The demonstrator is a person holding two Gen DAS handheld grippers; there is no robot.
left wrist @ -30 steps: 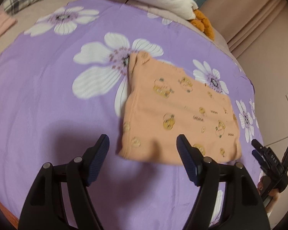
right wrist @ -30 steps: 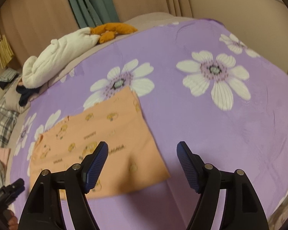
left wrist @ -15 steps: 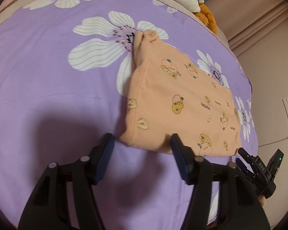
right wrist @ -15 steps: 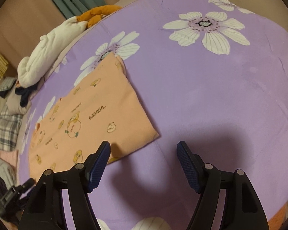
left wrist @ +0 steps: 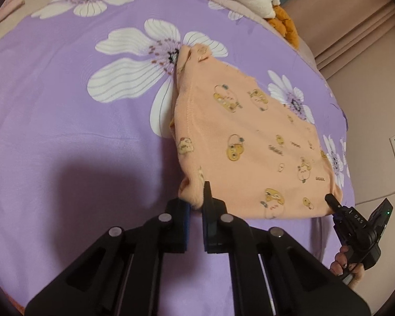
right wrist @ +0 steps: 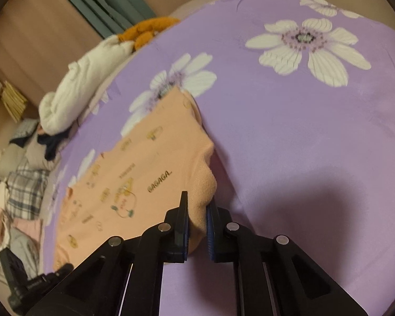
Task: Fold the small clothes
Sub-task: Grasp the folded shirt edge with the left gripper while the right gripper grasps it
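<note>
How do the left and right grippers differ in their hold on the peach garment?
The left gripper has pinched the garment's near left corner; the right gripper takes the near right corner. The left's jaws are nearly together on thin cloth; the right's are closing on a thicker bunch. Both hold the near edge on the purple sheet.

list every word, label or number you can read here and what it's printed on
"GAGAGA.." on the orange garment, printed in dark letters near the corner that the right gripper is pinching.
"DAS" on the body of the right gripper, in the left wrist view.
Other small printed words on the orange garment: too blurred to read.
The purple flowered bedsheet bears no text.
</note>
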